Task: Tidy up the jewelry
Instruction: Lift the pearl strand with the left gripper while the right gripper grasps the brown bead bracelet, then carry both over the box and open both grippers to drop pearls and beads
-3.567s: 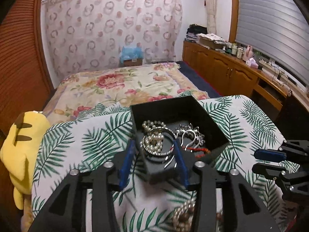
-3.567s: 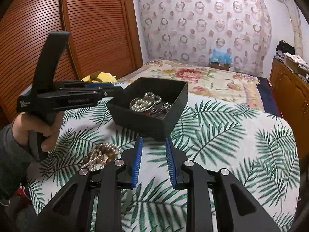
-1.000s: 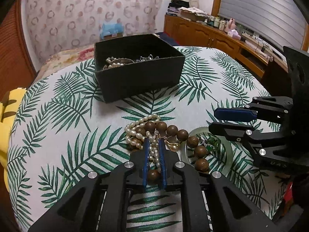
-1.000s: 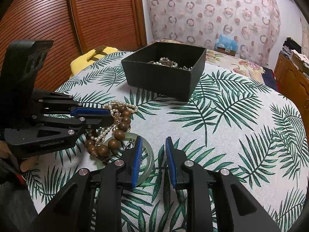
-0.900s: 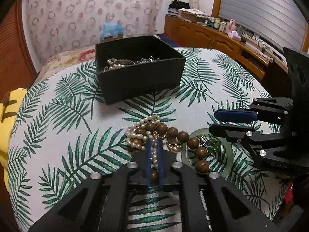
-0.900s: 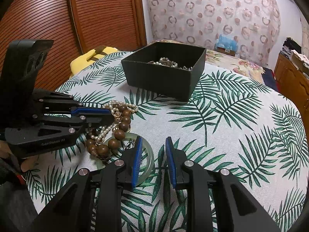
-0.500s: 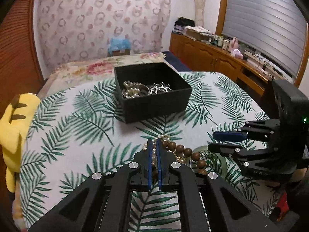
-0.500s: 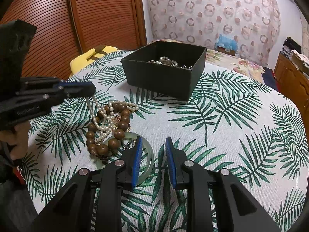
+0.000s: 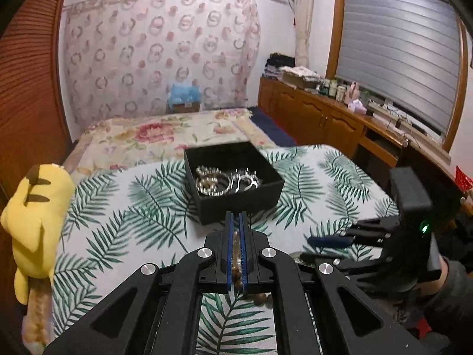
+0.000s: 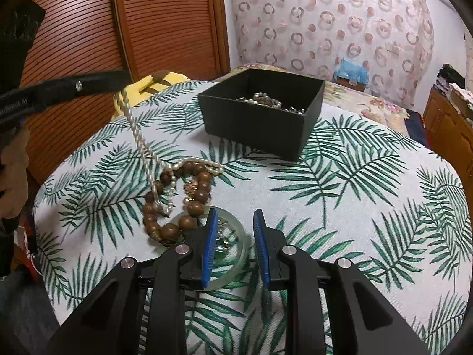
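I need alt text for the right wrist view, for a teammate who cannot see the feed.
The left hand-held gripper holds one end of a pearl necklace above a palm-leaf tablecloth; its other end lies tangled with a brown wooden bead bracelet. The right hand-held gripper hangs open over a pale green bangle. Behind stands an open black box of jewelry.

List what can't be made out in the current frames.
- Left wrist view: the wooden bead bracelet and most of the pearl necklace sit behind the left gripper.
- Right wrist view: the near wall of the black box hides most of its contents.
- Right wrist view: the right gripper covers part of the green bangle; the small trinket inside is unclear.
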`<state>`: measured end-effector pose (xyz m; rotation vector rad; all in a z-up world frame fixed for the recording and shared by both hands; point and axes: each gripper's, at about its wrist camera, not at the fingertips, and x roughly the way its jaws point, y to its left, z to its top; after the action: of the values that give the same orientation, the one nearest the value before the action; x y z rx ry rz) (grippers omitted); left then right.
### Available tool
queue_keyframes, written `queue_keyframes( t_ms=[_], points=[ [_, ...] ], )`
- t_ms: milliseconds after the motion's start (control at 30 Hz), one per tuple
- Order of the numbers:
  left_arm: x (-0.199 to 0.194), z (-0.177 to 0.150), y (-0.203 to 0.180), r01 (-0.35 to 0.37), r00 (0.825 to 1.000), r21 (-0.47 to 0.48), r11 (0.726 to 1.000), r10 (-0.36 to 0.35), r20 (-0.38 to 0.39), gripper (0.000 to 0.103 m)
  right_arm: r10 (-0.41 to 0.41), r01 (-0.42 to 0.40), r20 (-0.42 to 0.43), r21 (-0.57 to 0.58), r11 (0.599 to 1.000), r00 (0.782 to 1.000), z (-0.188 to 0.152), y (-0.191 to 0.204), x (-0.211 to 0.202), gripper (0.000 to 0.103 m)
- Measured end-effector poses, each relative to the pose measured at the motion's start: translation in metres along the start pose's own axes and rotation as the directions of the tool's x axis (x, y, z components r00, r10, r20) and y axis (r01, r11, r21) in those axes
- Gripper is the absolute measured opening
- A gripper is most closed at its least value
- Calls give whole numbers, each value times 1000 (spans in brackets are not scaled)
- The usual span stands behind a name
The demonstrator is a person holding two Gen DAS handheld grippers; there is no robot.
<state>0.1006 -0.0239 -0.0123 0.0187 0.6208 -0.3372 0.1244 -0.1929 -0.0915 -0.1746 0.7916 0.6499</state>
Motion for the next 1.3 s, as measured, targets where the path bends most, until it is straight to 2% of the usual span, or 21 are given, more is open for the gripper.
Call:
queue_keyframes(
  t_ms=[333, 800, 833, 867, 900, 1067, 1300],
  points=[
    [-30, 25, 6, -34, 996, 14, 999, 33, 88, 3, 37, -38, -8, -44, 998, 999, 22, 20, 10, 27],
    [-53, 36, 26, -84, 986, -3, 997, 83, 144, 3, 36, -41, -87, -54, 998, 996, 32, 20, 44, 27],
    [-54, 36, 27, -85, 986, -4, 996, 85, 145, 3, 40, -45, -90, -54, 998, 995, 32, 21, 45, 25],
    [-54, 35, 28, -87, 986, -6, 996, 87, 145, 3, 47, -52, -95, -54, 997, 994, 32, 21, 46, 18],
    [-54, 35, 30, -88, 986, -7, 996, 88, 144, 3, 51, -57, -96, -59, 997, 994, 31, 23, 45, 15],
    [-54, 34, 33, -94, 985, -12, 995, 95, 146, 3, 59, -62, -47, -68, 996, 997, 34, 27, 30, 15],
    [-54, 38, 36, -93, 983, -11, 996, 94, 155, 3, 71, -67, 43, -81, 994, 997, 55, 30, -3, 15]
  ],
)
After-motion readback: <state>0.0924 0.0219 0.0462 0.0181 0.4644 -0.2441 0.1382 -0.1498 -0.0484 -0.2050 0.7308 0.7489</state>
